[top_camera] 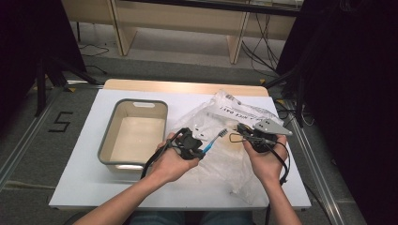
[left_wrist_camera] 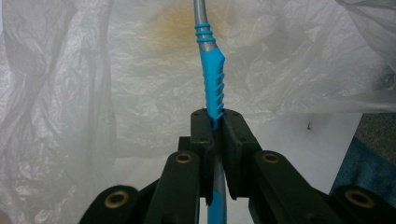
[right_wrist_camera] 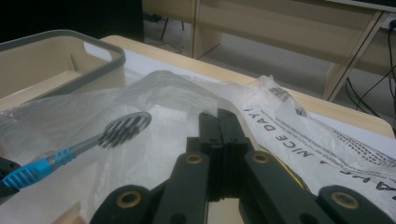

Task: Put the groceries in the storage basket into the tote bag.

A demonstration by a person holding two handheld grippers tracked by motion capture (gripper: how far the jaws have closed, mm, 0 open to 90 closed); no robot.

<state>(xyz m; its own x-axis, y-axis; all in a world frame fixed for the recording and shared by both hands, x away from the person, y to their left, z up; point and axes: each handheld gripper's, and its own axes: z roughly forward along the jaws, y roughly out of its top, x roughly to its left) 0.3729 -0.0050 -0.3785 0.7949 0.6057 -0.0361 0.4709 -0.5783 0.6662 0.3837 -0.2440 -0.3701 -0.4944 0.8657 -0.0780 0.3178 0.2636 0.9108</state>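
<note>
White table, empty grey tub

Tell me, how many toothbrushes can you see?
1. The toothbrush is clamped by its blue handle in the left gripper, over the plastic bag. The crumpled bag might hide more.

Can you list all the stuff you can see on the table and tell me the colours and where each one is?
toothbrush: one, blue and grey, held over the bag, between the two grippers.
plastic bag: one, clear with dark print, crumpled on the right half of the table.
bin: one, cream with a grey rim, on the left half.
table: one, white top.
left gripper: one, black, shut on the toothbrush handle.
right gripper: one, black, jaws shut above the bag.
hands: two, each holding a gripper.
</note>
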